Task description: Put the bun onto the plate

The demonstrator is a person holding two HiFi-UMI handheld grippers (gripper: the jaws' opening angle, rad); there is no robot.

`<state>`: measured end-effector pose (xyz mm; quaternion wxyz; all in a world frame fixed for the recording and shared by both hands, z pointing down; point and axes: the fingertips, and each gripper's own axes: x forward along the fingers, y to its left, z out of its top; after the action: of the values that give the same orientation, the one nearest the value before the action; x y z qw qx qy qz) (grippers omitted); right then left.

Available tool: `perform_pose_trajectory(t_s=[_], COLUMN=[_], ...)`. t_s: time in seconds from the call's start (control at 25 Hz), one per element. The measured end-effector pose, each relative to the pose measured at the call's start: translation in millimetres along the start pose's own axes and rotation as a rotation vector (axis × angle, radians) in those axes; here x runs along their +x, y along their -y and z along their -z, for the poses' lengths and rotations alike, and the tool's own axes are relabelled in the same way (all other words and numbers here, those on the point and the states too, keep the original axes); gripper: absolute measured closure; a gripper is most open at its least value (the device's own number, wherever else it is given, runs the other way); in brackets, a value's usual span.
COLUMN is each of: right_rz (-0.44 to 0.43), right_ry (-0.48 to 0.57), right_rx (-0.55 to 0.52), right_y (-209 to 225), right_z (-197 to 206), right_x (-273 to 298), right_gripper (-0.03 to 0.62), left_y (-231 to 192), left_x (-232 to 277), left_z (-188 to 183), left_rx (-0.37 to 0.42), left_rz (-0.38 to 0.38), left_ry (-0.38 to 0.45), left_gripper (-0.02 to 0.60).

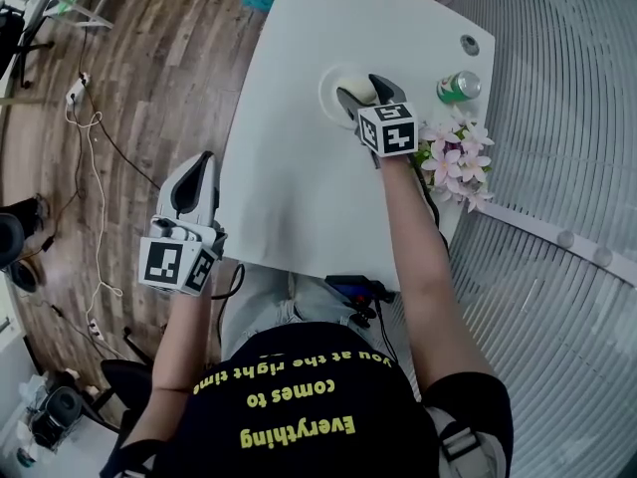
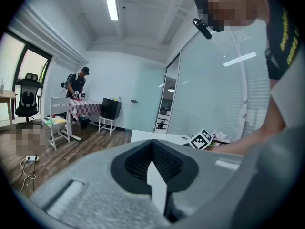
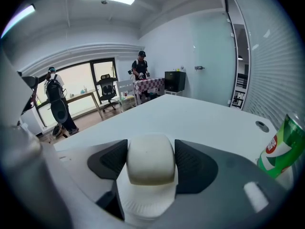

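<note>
Wooden floor (image 1: 159, 68) lies left of the white table (image 1: 289, 167). Off the table's left edge the left gripper (image 1: 199, 164) hangs clenched, with nothing in it. Toward the table's far end the right gripper (image 1: 364, 90) grasps the bun (image 3: 151, 159), pads pressed on both its sides, right over the paper plate (image 3: 143, 202). Whether bun touches plate I cannot tell. Further right stand a green can (image 1: 459, 87) and pink flowers (image 1: 456, 157).

Bun (image 3: 151, 160) over plate (image 3: 143, 203) (can (image 3: 281, 149) to right)
</note>
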<state>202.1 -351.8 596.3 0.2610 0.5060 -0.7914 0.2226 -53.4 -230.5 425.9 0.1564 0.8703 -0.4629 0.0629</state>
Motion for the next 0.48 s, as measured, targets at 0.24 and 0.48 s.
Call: perform_pose_trajectory(t_s=[0.24, 0.48], right_rz=[0.022, 0.042], right_ry=[-0.025, -0.025], right_rx=[-0.008, -0.023], right_y=[3, 3], right_z=[12, 15], right_x=[8, 11], right_gripper=[0.276, 0.276], left_y=[0, -2], left_x=[0, -1], left_z=[1, 1], left_rx=[0.004, 0.004], left_rz=[0.006, 0.010], left_ry=[-0.013, -0.020], left_gripper=[0.581, 0.581])
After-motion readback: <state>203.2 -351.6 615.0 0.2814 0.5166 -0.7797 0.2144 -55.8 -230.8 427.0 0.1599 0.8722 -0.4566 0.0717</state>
